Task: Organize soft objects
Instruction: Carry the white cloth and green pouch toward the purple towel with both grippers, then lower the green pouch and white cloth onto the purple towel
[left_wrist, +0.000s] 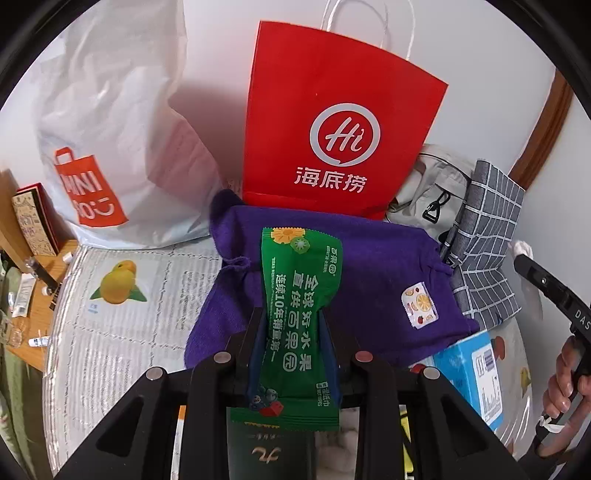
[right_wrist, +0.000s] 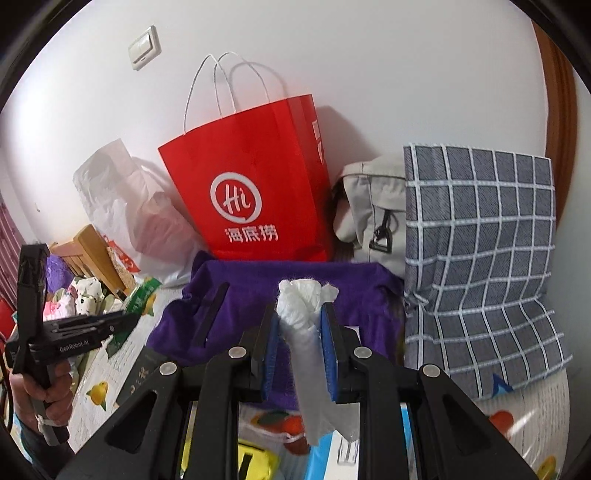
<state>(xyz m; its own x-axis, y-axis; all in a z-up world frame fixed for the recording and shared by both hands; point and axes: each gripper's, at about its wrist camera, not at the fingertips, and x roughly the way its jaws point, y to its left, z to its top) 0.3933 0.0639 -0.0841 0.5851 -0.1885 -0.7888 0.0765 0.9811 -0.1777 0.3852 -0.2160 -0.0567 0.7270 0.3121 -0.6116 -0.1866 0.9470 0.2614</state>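
Left tongs (left_wrist: 291, 332) clamp a green foil wet-wipe sachet (left_wrist: 295, 314), long axis along the fingers; right tongs (right_wrist: 301, 332) clamp a crumpled white tissue wad (right_wrist: 304, 325). The folded purple knitted cloth (left_wrist: 369, 280) lies directly ahead of both, before an upright red paper bag (left_wrist: 332, 122).

Glossy green plastic wet-wipe packet (left_wrist: 295, 314), crumpled white paper tissue (right_wrist: 306, 321), matt purple knit cloth (left_wrist: 376, 280), smooth red paper bag (left_wrist: 340, 122).
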